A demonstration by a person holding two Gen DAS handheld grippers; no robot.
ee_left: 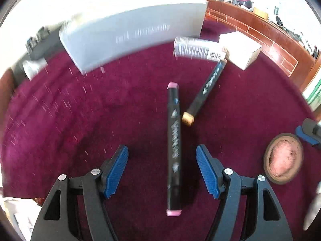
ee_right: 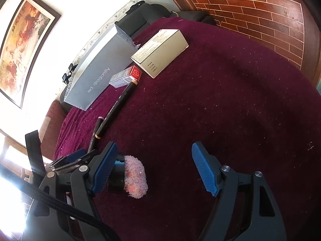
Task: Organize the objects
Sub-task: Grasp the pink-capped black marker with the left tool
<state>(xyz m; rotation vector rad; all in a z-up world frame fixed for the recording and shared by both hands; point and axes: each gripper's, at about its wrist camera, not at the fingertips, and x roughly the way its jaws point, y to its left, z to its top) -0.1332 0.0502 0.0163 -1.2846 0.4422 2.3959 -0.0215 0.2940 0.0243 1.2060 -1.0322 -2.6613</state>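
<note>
Left wrist: spread left tool (ee_left: pixel 162 167) straddles pink-capped marker (ee_left: pixel 173 146), bare maroon cloth (ee_left: pixel 60 120) leftward

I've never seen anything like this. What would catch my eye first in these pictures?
Probably the pink-capped marker lying on the deep red cloth, right between the open blue-padded fingers of the left gripper. Beside it, an orange-capped marker angles toward a small box. In the other view, a fuzzy pink round thing sits just beside the right gripper's left pad, with a long grey box behind.
</note>
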